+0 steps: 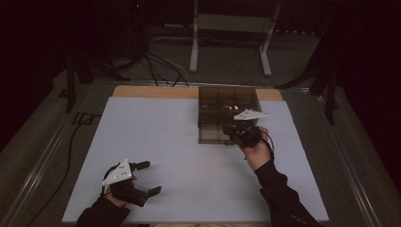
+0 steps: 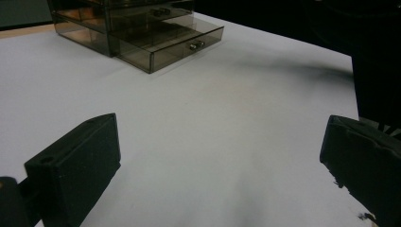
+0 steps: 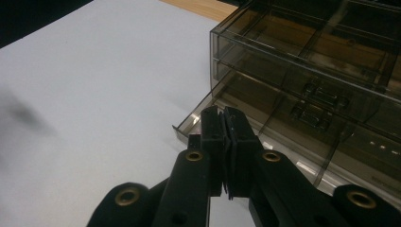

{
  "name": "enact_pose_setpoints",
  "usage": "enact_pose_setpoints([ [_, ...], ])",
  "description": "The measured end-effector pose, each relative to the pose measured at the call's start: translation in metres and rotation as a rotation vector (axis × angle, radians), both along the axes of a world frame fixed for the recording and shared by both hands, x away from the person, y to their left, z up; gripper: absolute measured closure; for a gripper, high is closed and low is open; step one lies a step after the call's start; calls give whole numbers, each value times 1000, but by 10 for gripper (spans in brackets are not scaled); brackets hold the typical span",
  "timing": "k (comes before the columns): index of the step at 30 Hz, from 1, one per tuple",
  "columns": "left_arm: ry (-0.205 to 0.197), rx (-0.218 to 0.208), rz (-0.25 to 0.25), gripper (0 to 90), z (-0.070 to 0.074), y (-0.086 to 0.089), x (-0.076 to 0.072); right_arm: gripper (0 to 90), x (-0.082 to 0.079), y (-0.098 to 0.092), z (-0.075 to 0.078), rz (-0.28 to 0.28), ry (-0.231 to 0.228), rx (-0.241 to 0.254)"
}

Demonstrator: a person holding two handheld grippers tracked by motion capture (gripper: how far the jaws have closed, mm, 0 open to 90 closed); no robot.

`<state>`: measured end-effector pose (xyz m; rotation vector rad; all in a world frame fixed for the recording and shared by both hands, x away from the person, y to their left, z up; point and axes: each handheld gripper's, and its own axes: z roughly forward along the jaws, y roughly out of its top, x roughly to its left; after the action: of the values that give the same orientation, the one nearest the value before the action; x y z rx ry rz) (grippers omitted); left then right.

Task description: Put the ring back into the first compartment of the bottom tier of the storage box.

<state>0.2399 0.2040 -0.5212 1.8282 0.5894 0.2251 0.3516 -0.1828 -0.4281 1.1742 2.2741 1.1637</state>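
My right gripper (image 3: 226, 142) has its fingers together at the drawer (image 3: 283, 137), which looks partly open; my left gripper (image 1: 142, 177) waits, fingers apart.

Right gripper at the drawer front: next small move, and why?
Probably a short straight pull toward the person. The right gripper has its jaws pressed together at the front edge of the lower drawer, which stands only partly out of the smoked plastic organizer. Whether the jaws actually pinch the knob is hidden. The left gripper sits open, far off on the white tabletop.
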Motion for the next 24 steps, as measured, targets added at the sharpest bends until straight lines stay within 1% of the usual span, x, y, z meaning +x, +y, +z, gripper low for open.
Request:
enact_pose_setpoints([
  [3, -2, 8, 0, 6, 0, 0, 0, 884, 4, 2, -1, -5, 3, 1],
  [5, -2, -1, 0, 6, 0, 0, 0, 884, 7, 3, -2, -8, 6, 9],
  [8, -2, 6, -1, 6, 0, 0, 0, 884, 9, 5, -3, -11, 9, 12],
  [11, -5, 2, -1, 6, 0, 0, 0, 884, 13, 7, -5, -13, 14, 13],
  [14, -2, 6, -2, 6, 0, 0, 0, 884, 16, 10, -6, -12, 17, 15],
  [17, -3, -1, -2, 6, 0, 0, 0, 884, 18, 11, -7, -14, 21, 17],
  [23, -4, 2, -3, 6, 0, 0, 0, 884, 25, 16, -12, -20, 34, 16],
  [24, -5, -1, -6, 6, 0, 0, 0, 884, 27, 17, -14, -25, 37, 18],
])
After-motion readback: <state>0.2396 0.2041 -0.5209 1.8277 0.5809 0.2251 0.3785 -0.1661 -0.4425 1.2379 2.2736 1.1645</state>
